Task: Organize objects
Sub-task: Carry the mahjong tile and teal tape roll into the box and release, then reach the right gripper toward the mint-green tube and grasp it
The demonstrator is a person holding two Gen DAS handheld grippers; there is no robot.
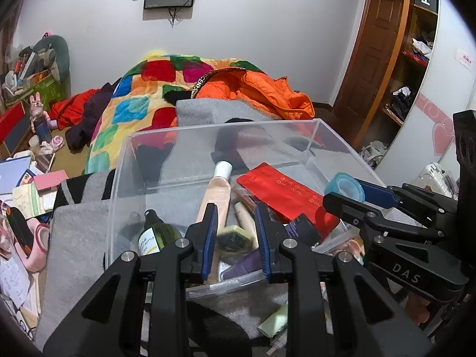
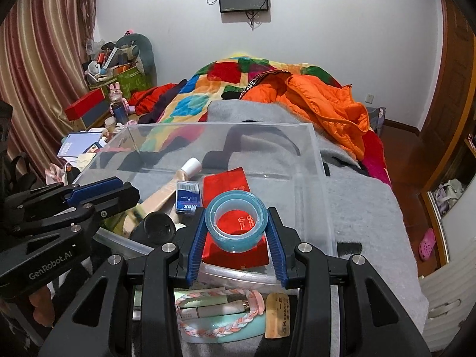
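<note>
Blue tape roll (image 2: 236,220) sits clamped in the right hand-held gripper (image 2: 236,238) above clear bin (image 2: 321,160).

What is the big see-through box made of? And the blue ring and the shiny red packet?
The box looks like clear hard plastic: the blanket shows through its smooth, glossy walls. The blue ring, held in the right gripper, looks like a roll of translucent plastic tape, its layers faintly visible. The red packet is probably foil or glossy plastic film: flat, thin and reflective.
</note>
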